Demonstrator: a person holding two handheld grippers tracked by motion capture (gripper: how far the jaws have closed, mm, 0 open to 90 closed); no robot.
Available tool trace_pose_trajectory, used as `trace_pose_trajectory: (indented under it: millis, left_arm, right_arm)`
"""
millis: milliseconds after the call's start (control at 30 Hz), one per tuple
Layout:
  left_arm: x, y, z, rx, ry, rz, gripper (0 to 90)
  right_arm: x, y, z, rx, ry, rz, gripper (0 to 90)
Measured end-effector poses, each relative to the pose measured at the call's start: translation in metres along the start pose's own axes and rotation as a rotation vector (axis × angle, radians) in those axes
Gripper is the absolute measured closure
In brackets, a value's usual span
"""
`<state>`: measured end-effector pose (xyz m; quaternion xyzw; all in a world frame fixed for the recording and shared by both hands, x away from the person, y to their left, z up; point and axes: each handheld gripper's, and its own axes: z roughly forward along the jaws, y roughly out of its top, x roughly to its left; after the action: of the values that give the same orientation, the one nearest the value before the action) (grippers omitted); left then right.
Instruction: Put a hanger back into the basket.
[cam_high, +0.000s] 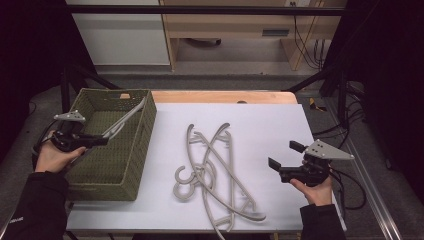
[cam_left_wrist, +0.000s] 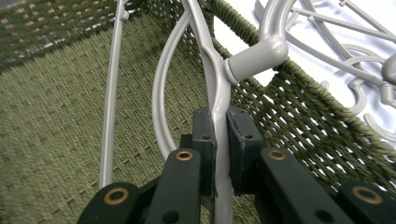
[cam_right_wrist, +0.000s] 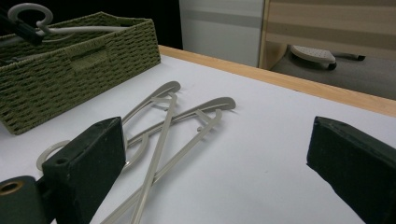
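1. The basket (cam_high: 131, 165) sits on the left part of the table (cam_high: 270, 125).
2. One hanger (cam_high: 125, 119) lies inside the basket, leaning up to its right wall.
3. Right of the basket, a crossed pile of hangers (cam_high: 215, 172) lies on the table's middle.
4. The pile lies apart from the basket.

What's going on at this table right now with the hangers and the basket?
A person is putting grey plastic hangers into a green woven basket. The left gripper is shut on one hanger, holding it inside the basket with its hook near the rim. The right gripper hangs open above the white table, holding nothing. A tangled pile of hangers lies on the table between them.
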<state>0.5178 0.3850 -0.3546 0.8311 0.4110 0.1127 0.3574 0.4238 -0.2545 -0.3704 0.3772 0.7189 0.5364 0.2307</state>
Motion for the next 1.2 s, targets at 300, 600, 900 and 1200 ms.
trace_pose_trajectory:
  millis: [300,600,900,1200]
  left_arm:
    - [0.000,-0.012,0.017,0.040,0.012,-0.013,82.3]
    - [0.002,-0.017,0.028,0.083,0.054,-0.024,81.6]
    - [0.002,-0.017,0.030,0.128,0.064,-0.034,80.8]
    - [0.000,-0.018,0.033,0.159,0.079,-0.026,80.9]
  right_arm:
    - [0.001,0.000,0.002,0.002,0.001,0.003,5.0]
    - [0.001,-0.001,0.003,0.006,0.001,-0.001,5.0]
    - [0.002,-0.001,0.003,0.006,0.003,0.003,5.0]
    - [0.002,0.000,0.003,0.007,0.002,-0.007,5.0]
